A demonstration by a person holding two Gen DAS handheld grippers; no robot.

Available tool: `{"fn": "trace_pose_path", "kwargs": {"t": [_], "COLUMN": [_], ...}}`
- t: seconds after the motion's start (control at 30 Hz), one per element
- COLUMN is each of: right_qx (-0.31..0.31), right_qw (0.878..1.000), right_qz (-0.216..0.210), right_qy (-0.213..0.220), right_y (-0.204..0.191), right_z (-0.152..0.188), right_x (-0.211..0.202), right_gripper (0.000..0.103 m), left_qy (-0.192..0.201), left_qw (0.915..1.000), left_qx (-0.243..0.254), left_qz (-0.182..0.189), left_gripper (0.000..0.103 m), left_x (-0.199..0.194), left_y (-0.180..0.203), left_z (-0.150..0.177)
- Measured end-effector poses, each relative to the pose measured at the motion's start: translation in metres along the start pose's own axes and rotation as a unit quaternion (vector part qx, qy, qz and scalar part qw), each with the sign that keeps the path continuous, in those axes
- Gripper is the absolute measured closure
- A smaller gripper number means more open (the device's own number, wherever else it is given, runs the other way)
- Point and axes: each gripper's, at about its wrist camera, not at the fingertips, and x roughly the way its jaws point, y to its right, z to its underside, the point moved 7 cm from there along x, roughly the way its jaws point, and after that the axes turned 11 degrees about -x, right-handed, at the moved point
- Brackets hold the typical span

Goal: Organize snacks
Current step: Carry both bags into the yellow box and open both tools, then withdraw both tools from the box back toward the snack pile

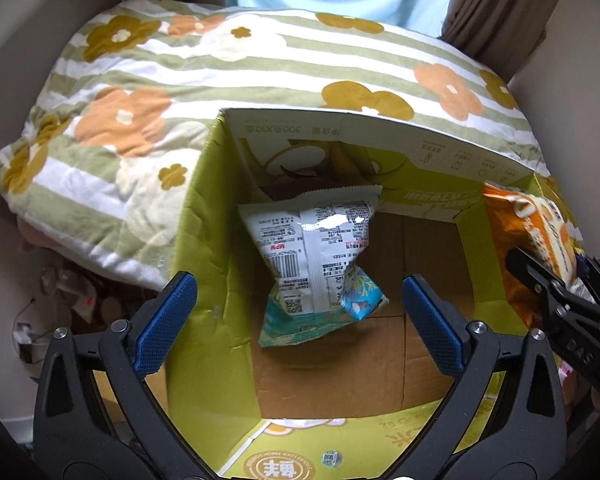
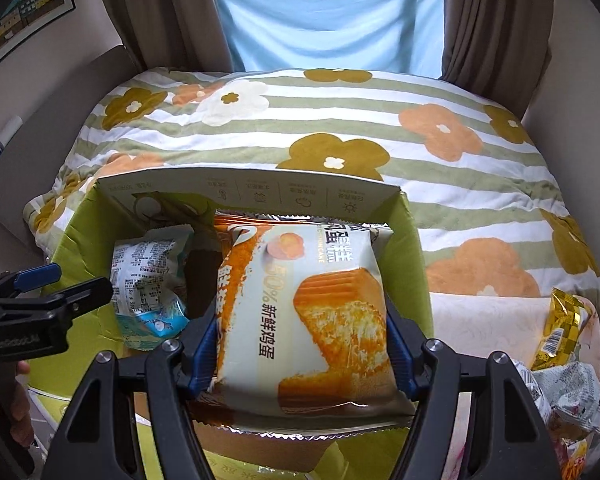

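I'm mid-sort here, at the dropping-in step: snacks are going into the open green-and-white printed cardboard box that sits on the bed beside the green-striped quilt with orange and mustard flowers. My left claw stands wide open above the box mouth, blue pads apart with nothing between them, and the crinkled white-and-turquoise foil snack bag sits loose below it inside the box, leaning toward the far wall, touched by neither pad. So that 1 looks delivered. My right claw is clamped at a middling width on the orange-and-cream egg-cake packet with the sponge slice printed on it, both pads pressing its sides, and the packet hangs over the right half of the box, its far end already past the rim. Next, I reckon, the right claw lowers it a little and lets go beside the turquoise bag, while the left clears out. More waits outside: a gold foil wrapper and a crumpled white printed packet lie to the right of the box.
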Motion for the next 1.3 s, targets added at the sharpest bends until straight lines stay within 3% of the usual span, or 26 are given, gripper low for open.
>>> {"fn": "trace_pose_path", "kwargs": {"t": [0.13, 0.2, 0.23, 0.27, 0.57, 0.9, 1.17, 1.3], "right_qx": [-0.003, -0.001, 0.000, -0.002, -0.009, -0.029, -0.024, -0.007], "right_qw": [1.000, 1.000, 1.000, 1.000, 1.000, 0.999, 0.998, 0.998], "right_qz": [-0.017, -0.019, -0.014, -0.015, -0.016, -0.008, 0.008, 0.017], "right_qy": [-0.008, -0.008, -0.006, -0.001, -0.008, 0.014, 0.051, 0.061], "right_y": [-0.006, -0.007, -0.006, -0.007, -0.011, -0.019, -0.019, -0.011], "right_z": [-0.008, -0.009, -0.009, -0.009, 0.011, 0.010, 0.019, 0.036], "right_x": [0.014, 0.020, 0.021, 0.020, 0.005, -0.038, -0.092, -0.119], "right_gripper": [0.035, 0.018, 0.003, 0.001, 0.001, 0.001, 0.001, 0.001], "left_qy": [0.001, 0.004, 0.005, 0.008, 0.014, 0.058, 0.108, 0.111], "left_qw": [1.0000, 1.0000, 1.0000, 0.9999, 0.9998, 0.9981, 0.9929, 0.9910], "left_qx": [-0.001, 0.001, 0.002, 0.004, 0.009, 0.019, 0.045, 0.060], "left_qz": [-0.001, -0.004, -0.005, -0.006, -0.011, -0.007, 0.020, 0.046], "left_gripper": [0.001, 0.002, 0.002, 0.002, 0.002, 0.001, 0.002, 0.002], "left_x": [-0.005, -0.008, -0.010, -0.013, -0.033, -0.082, -0.134, -0.146], "left_y": [-0.001, -0.001, -0.002, -0.002, -0.008, -0.005, 0.015, 0.036], "left_z": [0.003, 0.005, 0.006, 0.007, 0.023, 0.035, 0.053, 0.067]}}
